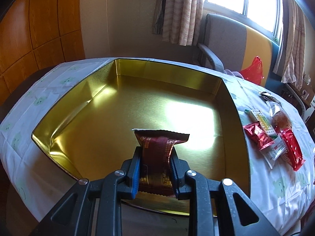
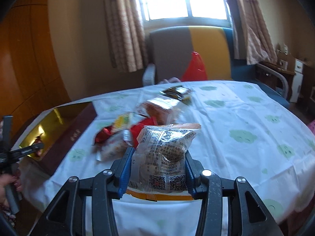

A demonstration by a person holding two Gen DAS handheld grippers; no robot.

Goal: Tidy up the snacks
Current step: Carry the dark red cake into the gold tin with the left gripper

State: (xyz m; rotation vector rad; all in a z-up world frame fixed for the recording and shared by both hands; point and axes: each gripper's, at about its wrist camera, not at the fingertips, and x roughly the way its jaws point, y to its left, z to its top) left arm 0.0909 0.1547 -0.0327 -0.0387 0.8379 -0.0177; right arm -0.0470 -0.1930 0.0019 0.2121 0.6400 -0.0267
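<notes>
My left gripper [image 1: 156,149] is shut on a dark red snack packet [image 1: 160,141], held upright over the inside of a large gold tin box [image 1: 128,102]. The box floor below it is bare. In the right wrist view, my right gripper [image 2: 159,152] is shut on a clear-wrapped snack packet [image 2: 166,143] with printed codes, lifted above the tablecloth. Behind it lies a blurred pile of loose snacks [image 2: 126,135]. The tin's maroon side [image 2: 72,133] shows at the left, with the left gripper [image 2: 31,148] over it.
Loose packets lie right of the tin: a red one [image 1: 257,135], a white-green one [image 1: 263,122] and a clear bun pack [image 1: 281,118]. A white cloth with green prints [image 2: 236,118] covers the round table. Behind stand an armchair [image 1: 226,39] and a red plastic bag [image 1: 254,70].
</notes>
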